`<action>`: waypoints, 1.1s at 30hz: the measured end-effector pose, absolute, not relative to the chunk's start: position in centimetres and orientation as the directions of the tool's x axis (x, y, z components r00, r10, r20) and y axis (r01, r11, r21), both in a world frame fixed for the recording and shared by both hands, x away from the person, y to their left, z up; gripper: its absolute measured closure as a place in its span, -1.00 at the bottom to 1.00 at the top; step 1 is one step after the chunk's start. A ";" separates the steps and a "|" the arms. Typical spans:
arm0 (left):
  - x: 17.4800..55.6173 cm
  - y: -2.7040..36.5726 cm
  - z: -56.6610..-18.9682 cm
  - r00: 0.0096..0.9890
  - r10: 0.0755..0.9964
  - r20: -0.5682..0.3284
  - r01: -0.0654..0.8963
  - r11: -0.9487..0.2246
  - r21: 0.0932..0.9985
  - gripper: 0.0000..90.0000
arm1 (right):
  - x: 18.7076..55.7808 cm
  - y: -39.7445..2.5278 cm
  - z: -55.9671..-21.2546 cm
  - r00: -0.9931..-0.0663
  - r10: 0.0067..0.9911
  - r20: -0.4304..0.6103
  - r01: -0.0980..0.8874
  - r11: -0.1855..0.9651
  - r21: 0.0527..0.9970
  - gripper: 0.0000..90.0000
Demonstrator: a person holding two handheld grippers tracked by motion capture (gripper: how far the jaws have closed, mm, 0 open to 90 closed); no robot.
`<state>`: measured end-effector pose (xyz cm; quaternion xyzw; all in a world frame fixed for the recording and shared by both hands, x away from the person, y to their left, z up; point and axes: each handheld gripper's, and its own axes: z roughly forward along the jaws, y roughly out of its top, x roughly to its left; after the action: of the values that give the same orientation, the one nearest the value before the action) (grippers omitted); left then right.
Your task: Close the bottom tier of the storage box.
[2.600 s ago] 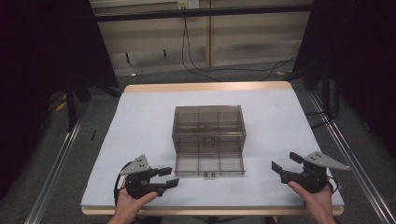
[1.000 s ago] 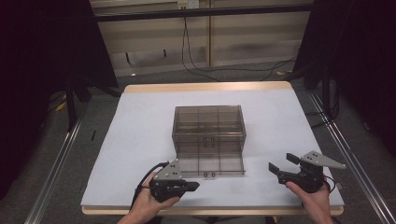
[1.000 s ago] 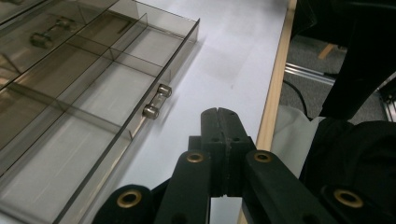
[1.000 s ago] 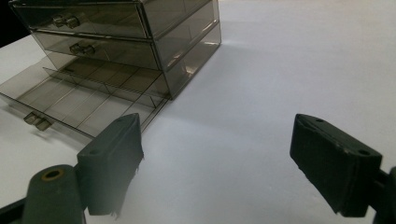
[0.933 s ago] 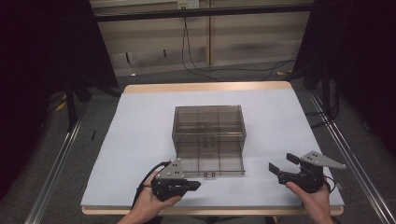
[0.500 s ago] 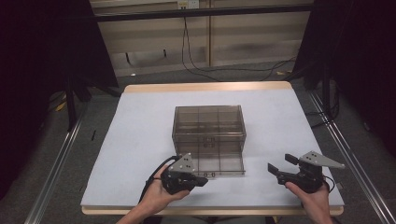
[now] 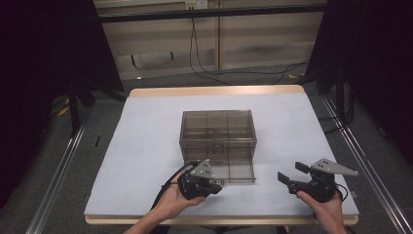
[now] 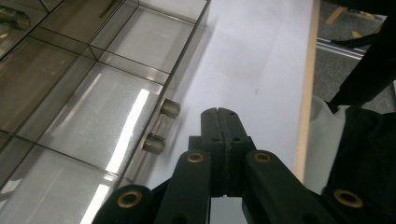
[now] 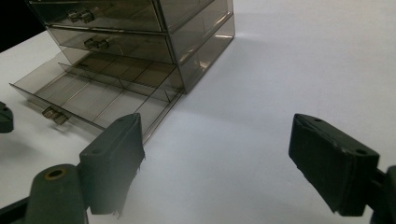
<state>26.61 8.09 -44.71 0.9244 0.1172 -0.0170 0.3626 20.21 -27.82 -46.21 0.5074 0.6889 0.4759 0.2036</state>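
Drawer (image 7: 233,171) of smoky cabinet (image 7: 218,127) open, compartments bare; left gripper (image 8: 218,116) fingers together, right gripper (image 9: 215,158) wide.

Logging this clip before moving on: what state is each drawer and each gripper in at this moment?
Bottom drawer: pulled out, its compartments look empty.
Middle drawer: pushed in.
Top drawer: pushed in.
Drawer handle: free, nothing gripping it.
Left gripper: jaws shut on nothing, just beside the handle.
Right gripper: jaws wide open, holding nothing, over the table.
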 end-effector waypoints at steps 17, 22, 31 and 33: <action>27.9 7.1 -46.5 0.969 0.213 -0.126 0.242 -0.711 0.660 1.00 | 20.2 -28.0 -46.3 -0.398 0.893 0.210 0.522 0.032 0.853 -0.62; 28.1 7.0 -46.6 0.970 0.207 -0.127 0.238 -0.714 0.658 1.00 | 20.3 -28.0 -46.3 -0.394 0.894 0.213 0.523 0.028 0.852 -0.62; 28.3 7.1 -46.6 0.966 0.231 -0.118 0.249 -0.699 0.670 1.00 | 20.3 -28.0 -46.3 -0.392 0.894 0.216 0.534 0.030 0.845 -0.62; 28.4 7.1 -46.6 0.966 0.228 -0.126 0.252 -0.699 0.670 1.00 | 20.3 -28.0 -46.3 -0.391 0.895 0.214 0.531 0.029 0.847 -0.62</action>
<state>28.36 7.12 -46.61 0.9214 0.1302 -0.0166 0.3658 20.29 -27.99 -46.34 0.5163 0.6906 0.4677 0.1943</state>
